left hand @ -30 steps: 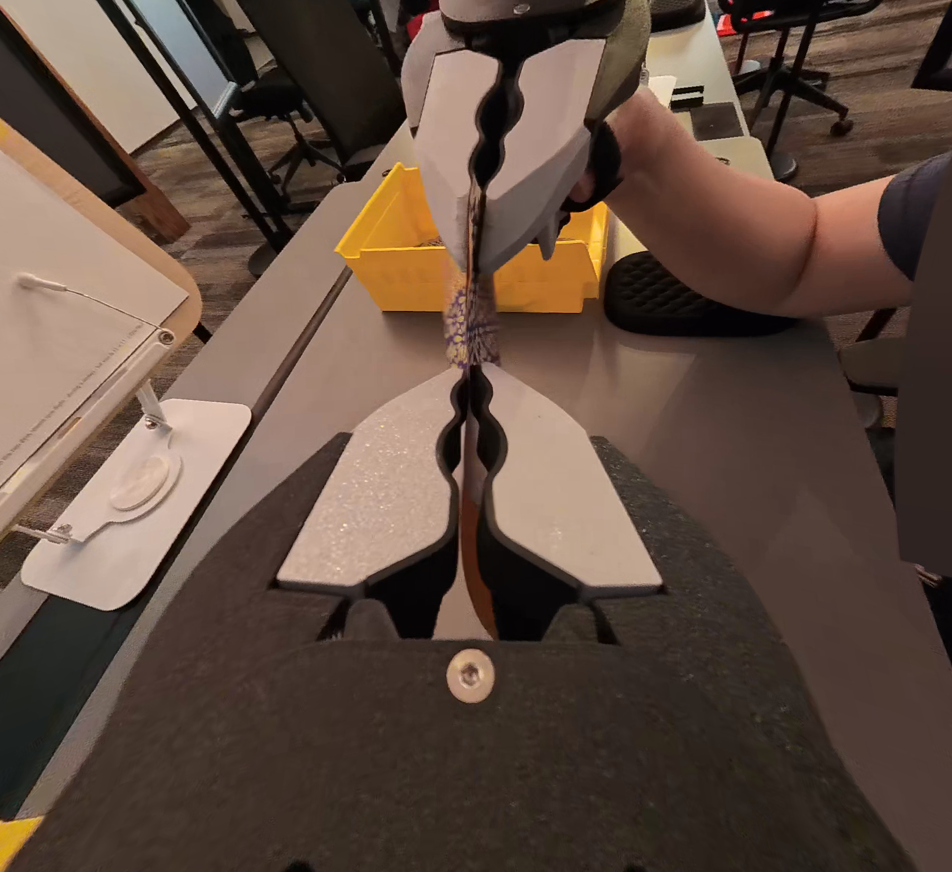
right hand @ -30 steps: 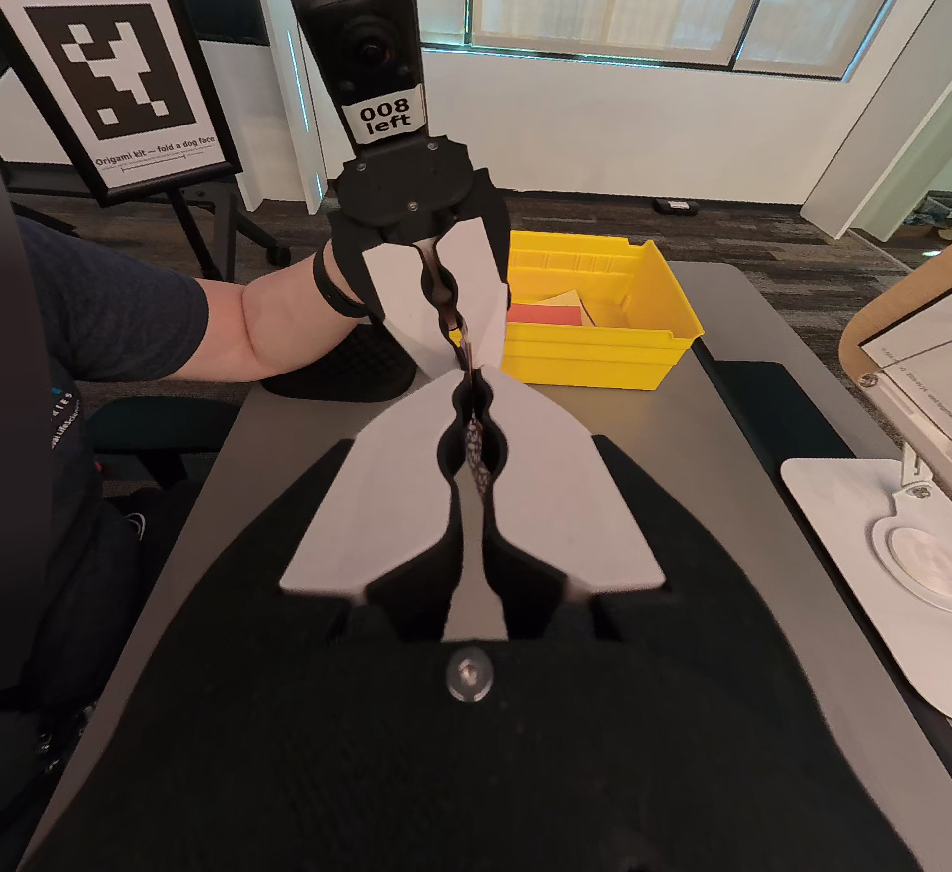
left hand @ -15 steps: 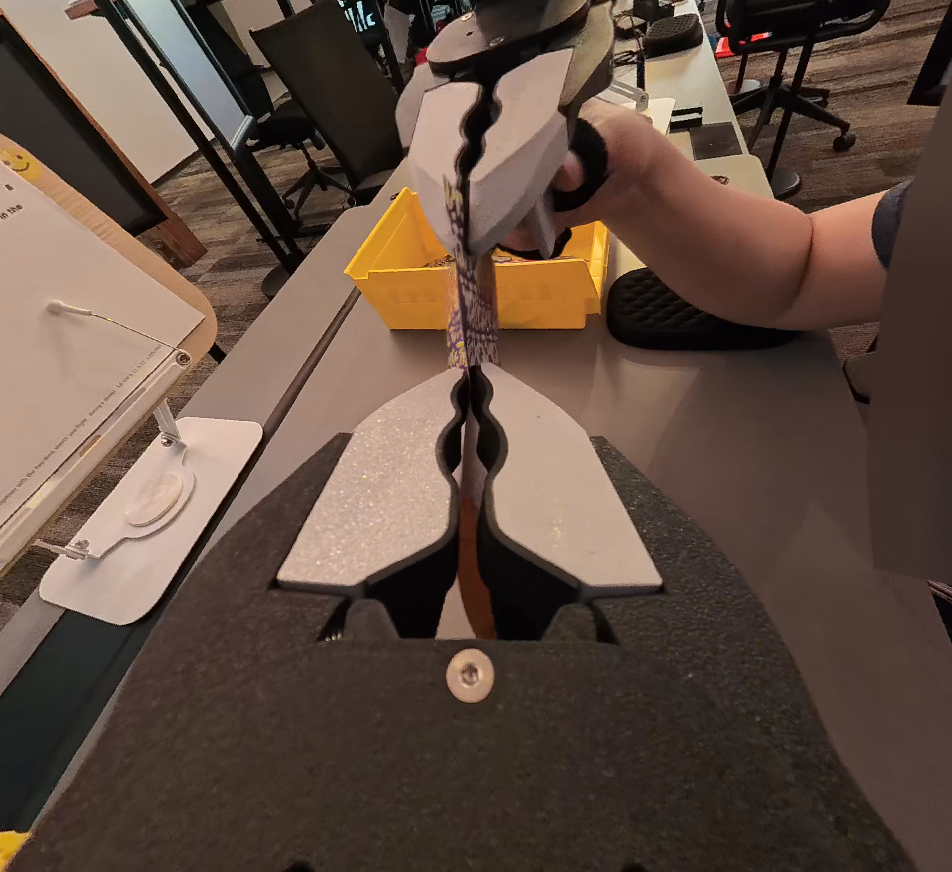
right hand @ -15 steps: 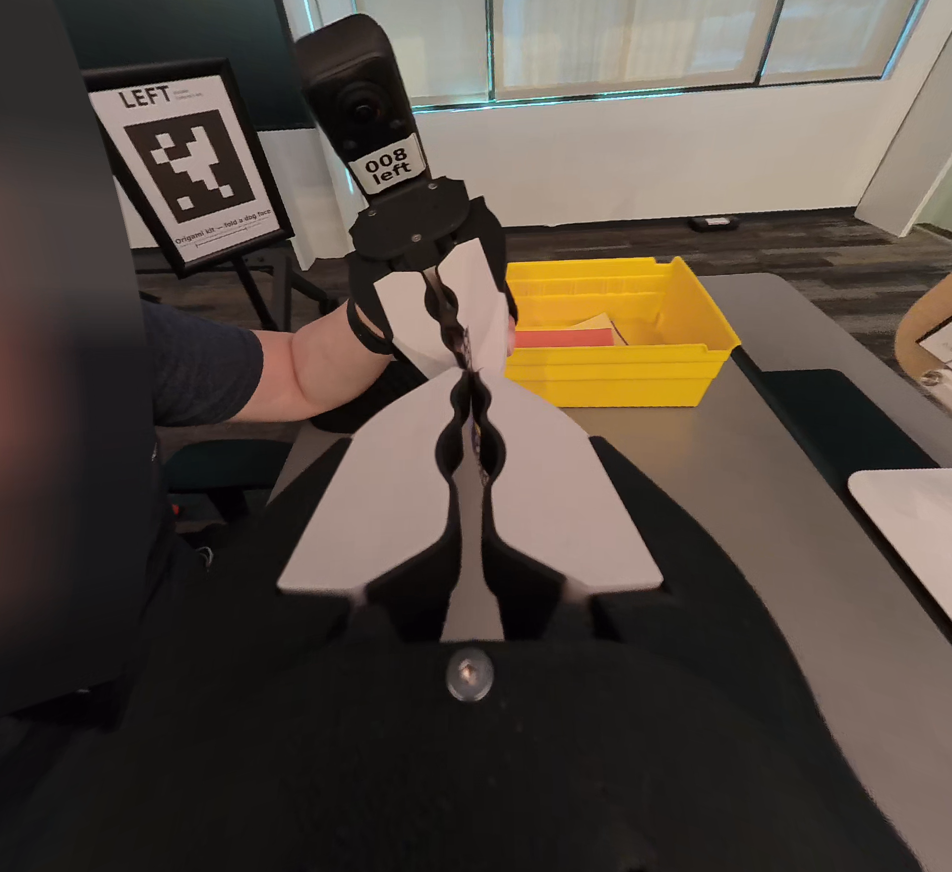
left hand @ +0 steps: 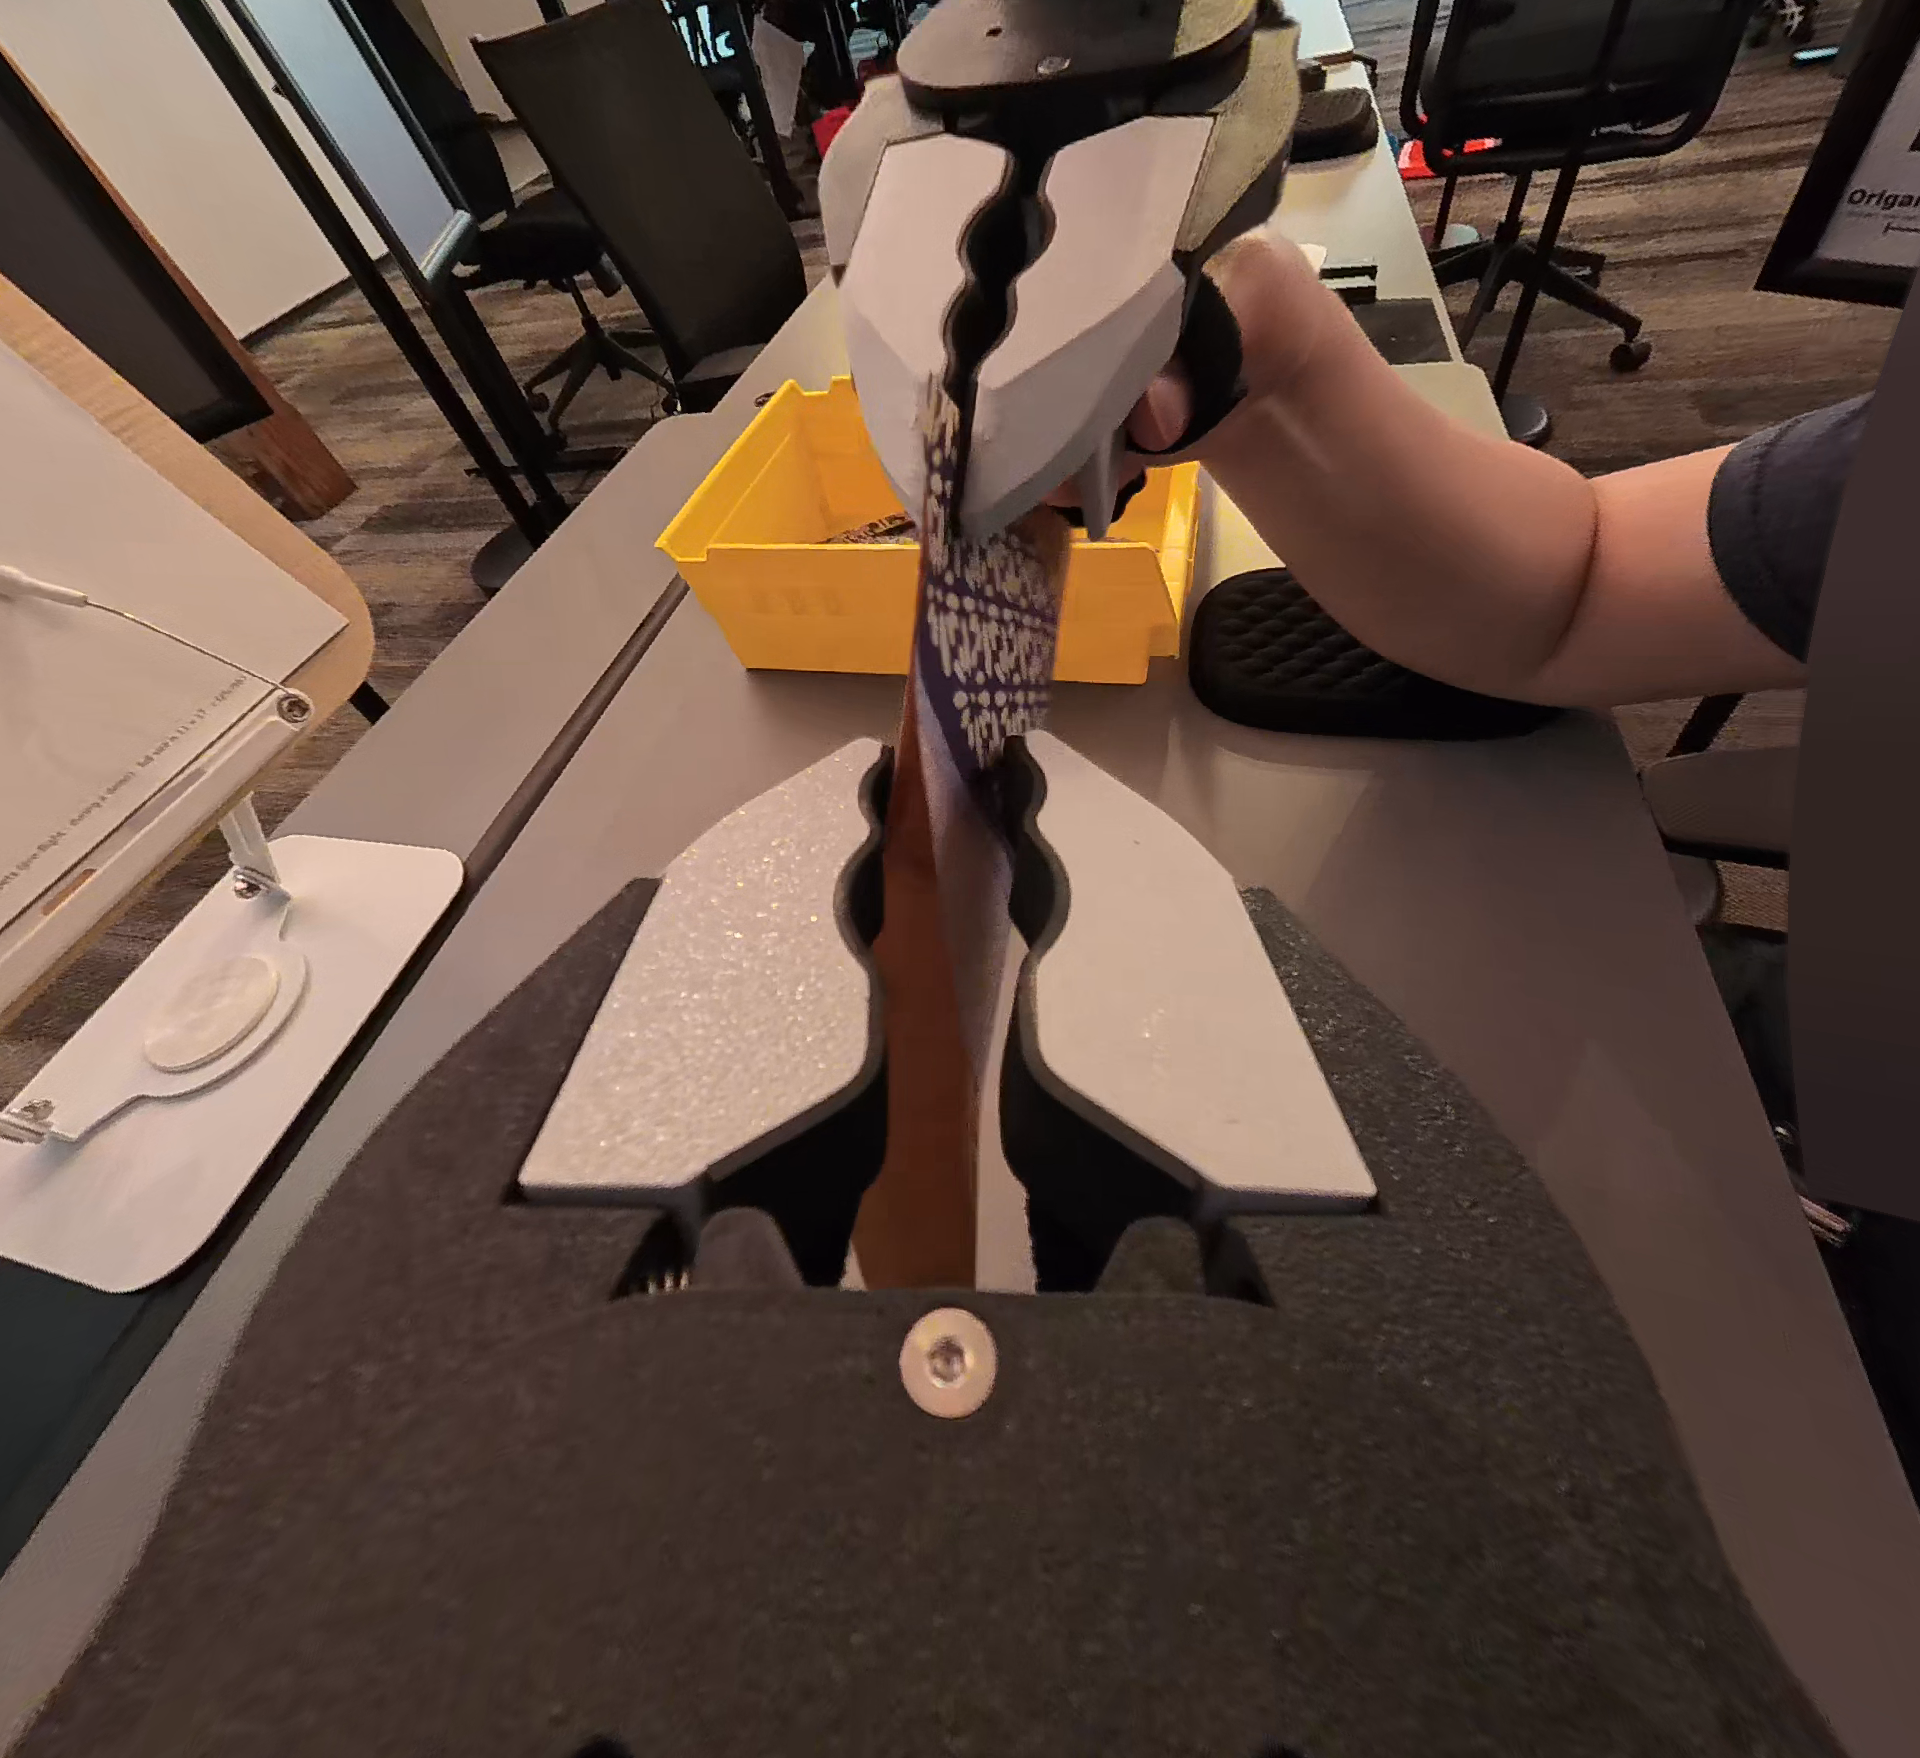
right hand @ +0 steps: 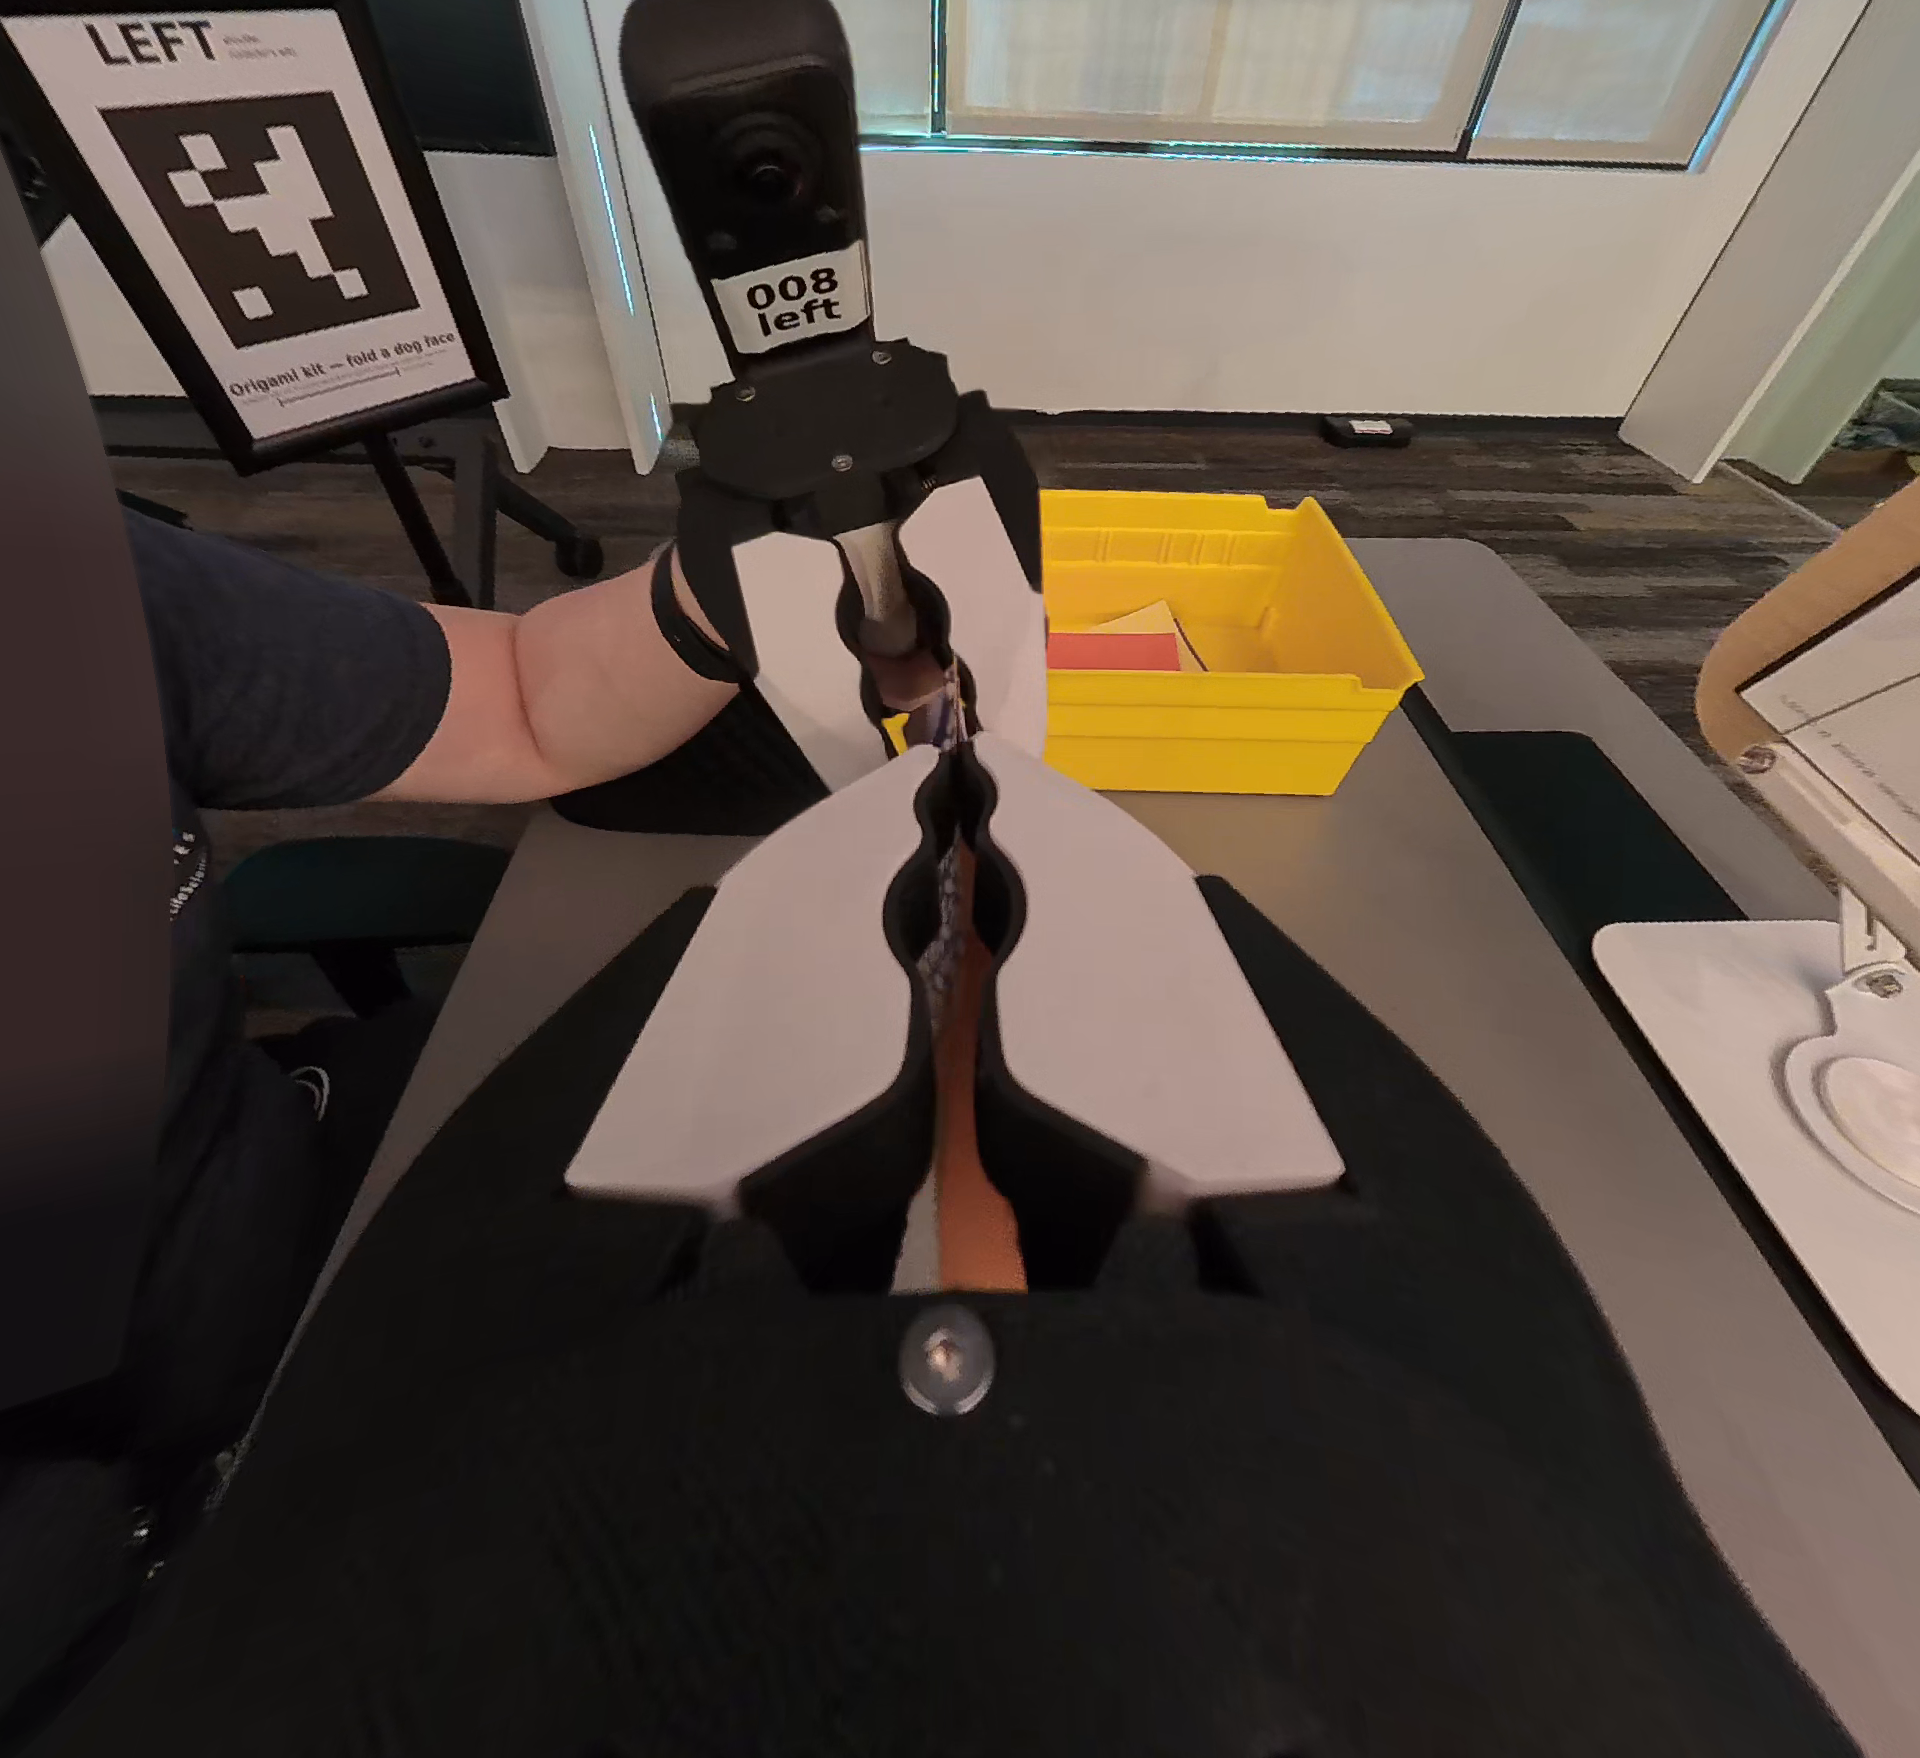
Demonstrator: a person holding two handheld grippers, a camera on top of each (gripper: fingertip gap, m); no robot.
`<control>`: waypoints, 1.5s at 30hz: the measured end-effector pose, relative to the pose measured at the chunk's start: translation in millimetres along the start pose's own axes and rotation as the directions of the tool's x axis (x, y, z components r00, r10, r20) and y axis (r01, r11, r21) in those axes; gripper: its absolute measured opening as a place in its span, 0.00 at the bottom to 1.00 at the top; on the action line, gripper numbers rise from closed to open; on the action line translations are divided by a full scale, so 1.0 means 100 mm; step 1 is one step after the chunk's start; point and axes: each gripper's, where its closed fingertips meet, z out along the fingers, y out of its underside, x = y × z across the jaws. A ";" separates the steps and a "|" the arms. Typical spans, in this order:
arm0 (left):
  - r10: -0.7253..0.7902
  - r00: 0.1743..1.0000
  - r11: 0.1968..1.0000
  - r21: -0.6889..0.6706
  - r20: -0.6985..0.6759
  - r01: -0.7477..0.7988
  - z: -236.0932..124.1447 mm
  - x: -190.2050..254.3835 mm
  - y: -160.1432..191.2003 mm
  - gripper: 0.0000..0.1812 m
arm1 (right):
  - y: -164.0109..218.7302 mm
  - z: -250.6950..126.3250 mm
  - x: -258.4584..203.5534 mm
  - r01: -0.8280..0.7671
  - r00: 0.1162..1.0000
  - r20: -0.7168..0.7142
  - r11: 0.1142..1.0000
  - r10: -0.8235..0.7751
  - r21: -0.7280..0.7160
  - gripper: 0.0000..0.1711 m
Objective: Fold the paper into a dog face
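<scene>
Two tongs face each other above the grey desk [left hand: 1351, 929]. The right tongs [left hand: 961, 503] are clamped on the upper edge of the paper [left hand: 987, 638], a purple-and-white patterned sheet with an orange-brown reverse. The left tongs [left hand: 951, 758] stand slightly apart, the paper's lower part running between the fingers; a firm grip cannot be confirmed. A yellow bin [right hand: 1226, 721] holding more sheets sits on the desk behind.

A grey table [left hand: 1351, 877] carries a yellow bin [left hand: 831, 596] and black cushion [left hand: 1330, 669].
</scene>
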 end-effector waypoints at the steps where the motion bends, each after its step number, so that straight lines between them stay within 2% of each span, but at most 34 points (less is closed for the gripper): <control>1: -0.004 1.000 1.000 -0.001 -0.004 0.004 0.01 0.01 0.01 0.10 | 0.00 0.01 0.00 0.008 1.000 -0.003 1.000 -0.008 -0.004 0.01; 2: -0.008 1.000 1.000 0.000 -0.008 0.008 0.02 0.01 0.01 0.09 | 0.00 0.01 -0.02 0.021 1.000 0.001 1.000 -0.021 -0.006 0.01; 4: -0.011 1.000 1.000 0.007 -0.021 0.011 0.03 0.02 0.01 0.00 | 0.00 0.02 -0.02 0.049 0.999 -0.019 0.999 -0.049 -0.010 0.01; 9: -0.001 1.000 1.000 0.017 0.008 0.001 0.02 -0.01 -0.01 0.00 | -0.02 0.02 -0.05 0.035 0.999 0.014 0.999 -0.035 0.006 0.01; 12: 0.012 1.000 1.000 0.014 0.005 -0.012 0.01 0.02 -0.03 0.00 | -0.06 0.01 -0.10 -0.024 0.997 0.078 0.999 0.021 0.040 0.07; 17: 0.036 0.999 0.999 -0.002 0.003 -0.036 0.01 0.05 -0.02 0.00 | -0.09 -0.01 -0.09 -0.058 0.994 0.094 0.996 0.051 0.065 0.05; 18: 0.037 0.999 0.999 -0.002 -0.001 -0.037 0.02 0.06 -0.02 0.00 | -0.08 -0.01 -0.09 -0.063 0.993 0.101 0.996 0.056 0.063 0.01; 27: 0.004 0.999 1.000 0.009 -0.039 -0.004 0.04 0.10 -0.02 0.03 | -0.05 -0.01 -0.06 -0.016 0.999 0.043 0.999 0.014 0.039 0.01; 33: -0.017 0.998 1.000 0.022 -0.067 0.018 0.06 0.14 -0.03 0.00 | -0.03 0.01 -0.05 0.051 0.999 -0.003 0.999 -0.051 0.020 0.01; 43: -0.021 0.997 0.998 0.052 -0.074 0.025 0.05 0.16 -0.08 0.03 | 0.00 0.03 -0.05 0.092 0.996 -0.017 0.996 -0.091 0.009 0.01; 45: -0.021 0.998 0.998 0.054 -0.059 0.024 0.05 0.14 -0.09 0.00 | -0.01 0.02 -0.06 0.092 0.996 -0.009 0.996 -0.092 0.015 0.01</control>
